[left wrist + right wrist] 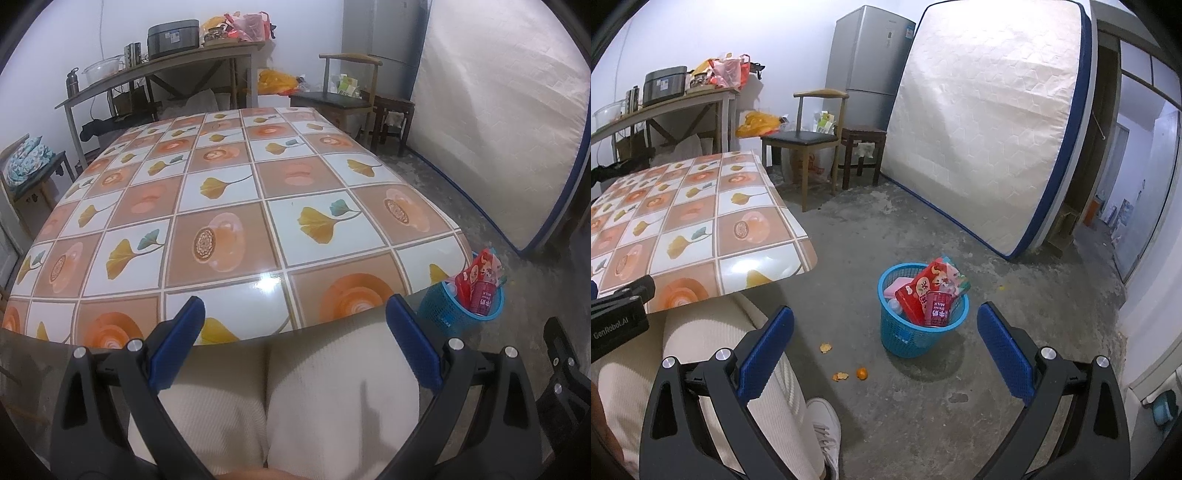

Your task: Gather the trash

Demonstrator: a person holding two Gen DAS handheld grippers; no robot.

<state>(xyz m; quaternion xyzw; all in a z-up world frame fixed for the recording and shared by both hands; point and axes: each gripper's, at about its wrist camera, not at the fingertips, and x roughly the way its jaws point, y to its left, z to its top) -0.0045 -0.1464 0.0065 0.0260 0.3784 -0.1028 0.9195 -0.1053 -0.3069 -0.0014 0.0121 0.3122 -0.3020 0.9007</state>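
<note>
A blue plastic basket (916,332) stands on the concrete floor right of the table, holding a red snack bag (925,288), a red milk cup (937,308) and other wrappers. The same basket (448,314) shows at the right in the left wrist view. My right gripper (886,347) hangs open above the floor, just short of the basket, nothing between its fingers. My left gripper (295,339) is open over the person's lap at the near edge of the table (229,206). Orange peel bits (840,376) and a small orange (861,373) lie on the floor left of the basket.
The table carries a glossy tiled-pattern cloth. The person's cream trousers (716,343) and white shoe (823,417) are under my grippers. A mattress (990,125) leans on the wall at right, with a chair (809,140), stool (862,147) and fridge (866,66) behind.
</note>
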